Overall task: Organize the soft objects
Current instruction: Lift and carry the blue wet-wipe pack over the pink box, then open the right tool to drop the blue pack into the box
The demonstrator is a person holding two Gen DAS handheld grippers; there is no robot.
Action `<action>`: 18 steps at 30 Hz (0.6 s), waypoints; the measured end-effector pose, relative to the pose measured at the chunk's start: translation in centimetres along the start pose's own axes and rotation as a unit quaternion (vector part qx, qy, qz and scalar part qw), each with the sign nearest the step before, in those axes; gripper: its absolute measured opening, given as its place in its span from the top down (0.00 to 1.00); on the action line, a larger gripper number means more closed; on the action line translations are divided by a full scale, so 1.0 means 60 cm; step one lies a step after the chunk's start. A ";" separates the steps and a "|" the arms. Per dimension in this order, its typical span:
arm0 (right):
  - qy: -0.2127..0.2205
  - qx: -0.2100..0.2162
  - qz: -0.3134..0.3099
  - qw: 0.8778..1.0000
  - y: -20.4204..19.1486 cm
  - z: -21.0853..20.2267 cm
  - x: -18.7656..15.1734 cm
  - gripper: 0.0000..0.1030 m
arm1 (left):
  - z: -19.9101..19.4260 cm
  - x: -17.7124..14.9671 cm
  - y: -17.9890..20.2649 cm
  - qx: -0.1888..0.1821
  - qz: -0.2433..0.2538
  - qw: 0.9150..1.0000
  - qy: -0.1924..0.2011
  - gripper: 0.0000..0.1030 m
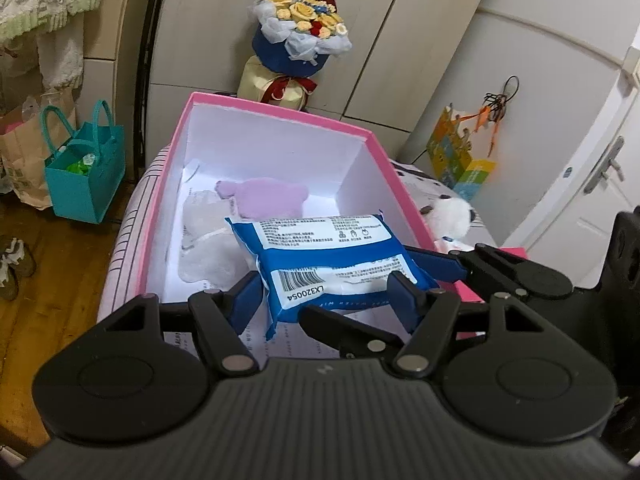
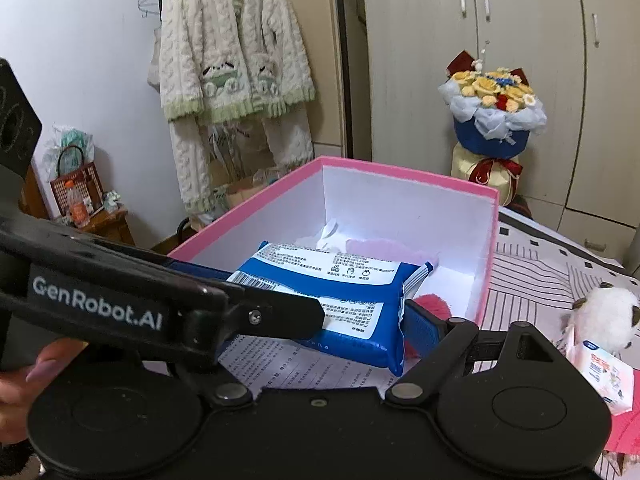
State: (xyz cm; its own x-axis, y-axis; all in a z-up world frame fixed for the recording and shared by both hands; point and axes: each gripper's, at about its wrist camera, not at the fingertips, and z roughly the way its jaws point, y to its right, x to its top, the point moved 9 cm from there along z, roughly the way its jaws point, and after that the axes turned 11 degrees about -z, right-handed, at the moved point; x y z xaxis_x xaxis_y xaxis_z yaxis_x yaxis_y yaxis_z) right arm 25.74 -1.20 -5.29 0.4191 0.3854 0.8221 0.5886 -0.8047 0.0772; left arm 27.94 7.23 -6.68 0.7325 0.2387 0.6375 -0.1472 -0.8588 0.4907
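A blue and white wet-wipes pack [image 1: 328, 256] hangs over the near end of an open pink box [image 1: 280, 110] with white inner walls. My left gripper [image 1: 326, 282] is shut on the pack, a blue finger at each side. My right gripper [image 2: 320, 294] comes in from the right and is shut on the same pack [image 2: 332, 280] along its length; its left finger is hidden behind the left gripper's black arm [image 2: 120, 300]. In the box lie a purple plush [image 1: 262, 200] and a pale beige plush [image 1: 208, 248]. A pink fluffy thing [image 2: 434, 304] shows under the pack.
The box sits on a striped bed cover [image 2: 540, 272]. A white panda plush [image 2: 604, 318] and a small pink packet [image 2: 604, 376] lie right of the box. A printed sheet [image 2: 300, 372] lies below the grippers. A teal bag [image 1: 84, 176] stands on the floor, a bouquet [image 1: 300, 32] behind.
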 end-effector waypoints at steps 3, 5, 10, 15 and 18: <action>-0.011 0.002 -0.007 1.000 -0.003 0.006 0.000 0.13 | 0.007 0.003 -0.007 0.008 0.000 1.000 0.002 0.35; -0.023 -0.011 -0.018 1.000 -0.005 0.006 -0.001 0.15 | 0.007 0.002 -0.005 0.017 0.008 1.000 0.010 0.35; -0.033 -0.033 -0.041 0.998 -0.009 -0.002 -0.005 0.15 | -0.007 -0.001 0.002 0.035 0.034 0.998 0.032 0.34; -0.032 -0.038 -0.037 0.998 -0.008 -0.026 -0.008 0.15 | -0.036 0.002 0.007 0.030 0.031 0.998 0.038 0.33; -0.028 -0.040 -0.035 0.998 -0.006 -0.044 -0.006 0.15 | -0.060 0.002 0.018 0.022 0.037 0.998 0.040 0.31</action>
State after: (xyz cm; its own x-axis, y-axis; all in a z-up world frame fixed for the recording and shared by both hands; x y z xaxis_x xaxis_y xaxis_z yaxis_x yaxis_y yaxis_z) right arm 23.58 -2.25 -4.10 0.4182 0.4652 0.7802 0.5623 -0.8071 0.1799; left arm 25.47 7.94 -3.93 0.6653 0.2080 0.7170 -0.1681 -0.8940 0.4153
